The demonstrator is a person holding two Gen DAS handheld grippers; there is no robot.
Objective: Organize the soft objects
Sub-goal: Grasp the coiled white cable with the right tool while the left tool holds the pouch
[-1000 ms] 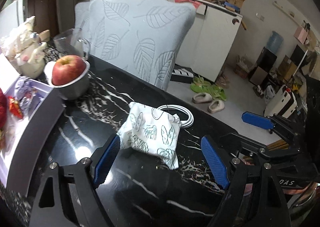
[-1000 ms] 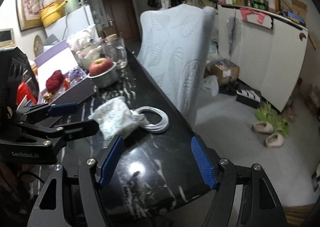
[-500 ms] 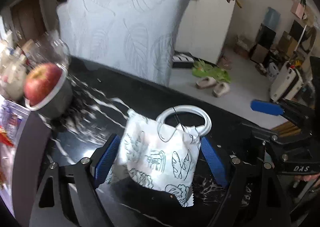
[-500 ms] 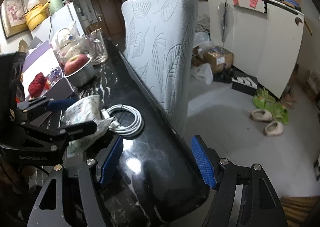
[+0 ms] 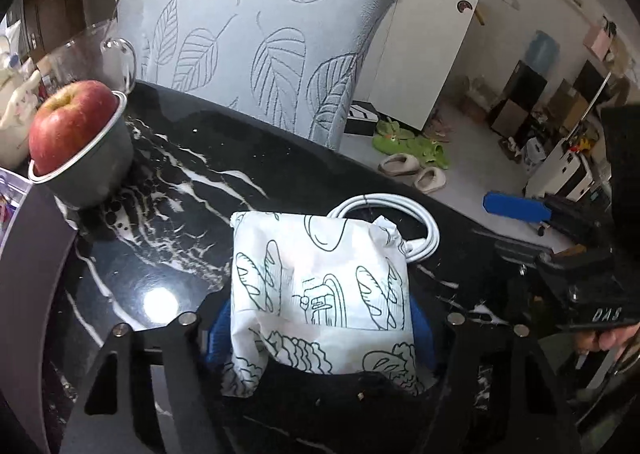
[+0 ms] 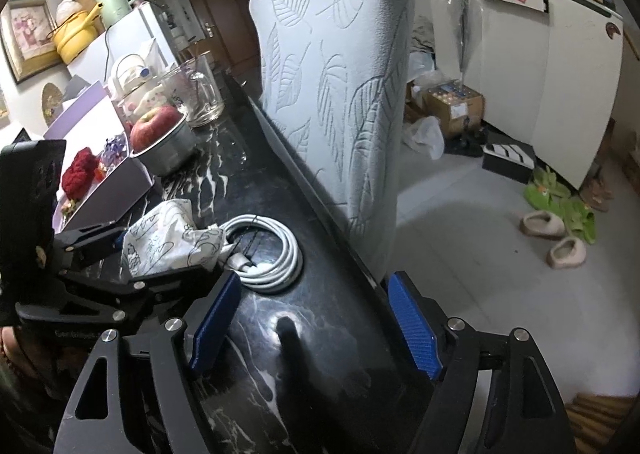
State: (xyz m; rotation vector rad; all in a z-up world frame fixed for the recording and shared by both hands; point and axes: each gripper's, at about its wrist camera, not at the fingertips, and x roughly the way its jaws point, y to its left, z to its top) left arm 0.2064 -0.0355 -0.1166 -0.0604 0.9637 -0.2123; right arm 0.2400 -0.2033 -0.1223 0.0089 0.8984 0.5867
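Note:
A white cloth pouch (image 5: pixel 320 290) printed with bread drawings lies on the black marble table (image 5: pixel 180 193). My left gripper (image 5: pixel 320 330) has its blue pads on both sides of the pouch, pressed against it. The right wrist view shows the pouch (image 6: pixel 168 238) between the left gripper's fingers. A coiled white cable (image 5: pixel 404 221) lies just behind the pouch and also shows in the right wrist view (image 6: pixel 268 254). My right gripper (image 6: pixel 312 326) is open and empty over the table's edge, right of the cable. A large leaf-patterned cushion (image 5: pixel 272 41) stands behind the table.
A metal bowl with a red apple (image 5: pixel 72 125) stands at the left. A glass jug (image 6: pixel 196 93), a purple box (image 6: pixel 100 173) with a red knitted item (image 6: pixel 80 177) and clutter sit further along. The floor holds slippers (image 6: pixel 552 234).
My left gripper has moved forward over the pouch and closed its pads against it. The right gripper has shifted toward the table edge and stayed open.

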